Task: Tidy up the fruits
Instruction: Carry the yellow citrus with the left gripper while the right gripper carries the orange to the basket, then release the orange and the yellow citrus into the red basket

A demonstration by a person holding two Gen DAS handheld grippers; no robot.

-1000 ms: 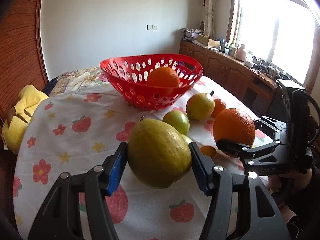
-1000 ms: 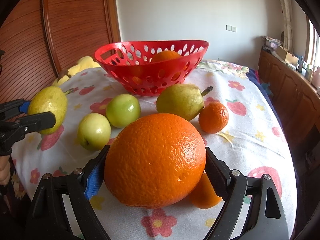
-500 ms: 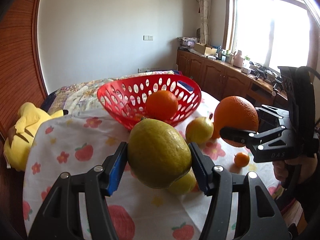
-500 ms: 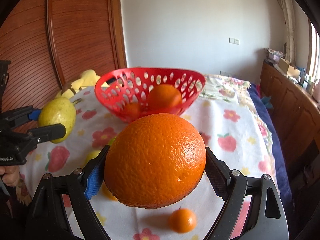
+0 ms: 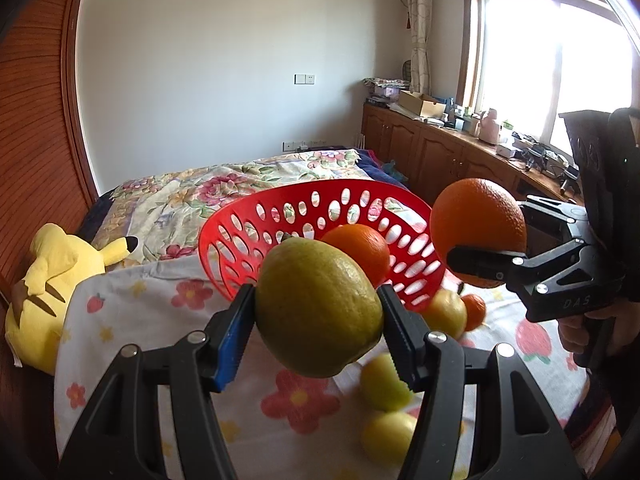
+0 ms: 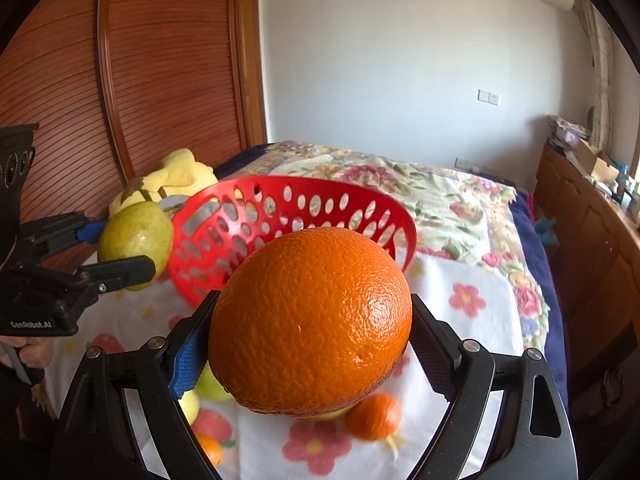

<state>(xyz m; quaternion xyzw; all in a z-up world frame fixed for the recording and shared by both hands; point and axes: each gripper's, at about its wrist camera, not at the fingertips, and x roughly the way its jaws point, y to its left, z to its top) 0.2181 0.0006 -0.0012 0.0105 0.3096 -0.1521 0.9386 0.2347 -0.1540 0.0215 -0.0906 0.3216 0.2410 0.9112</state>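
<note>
Two pears (image 5: 318,306) (image 5: 446,312), two oranges (image 5: 478,220) (image 5: 358,252) — one basket (image 5: 320,216).

Perforated glossy plastic basket (image 5: 320,216), cloth sheet (image 5: 132,312)

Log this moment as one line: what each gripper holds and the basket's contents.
left gripper: shut on pear | right gripper: shut on large orange | red basket: one orange inside | both fruits airborne near basket

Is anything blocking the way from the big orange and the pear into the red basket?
Nothing visible does. The big orange in the right gripper and the pear in the left gripper hang near the red basket, which is open-topped and holds one orange.
</note>
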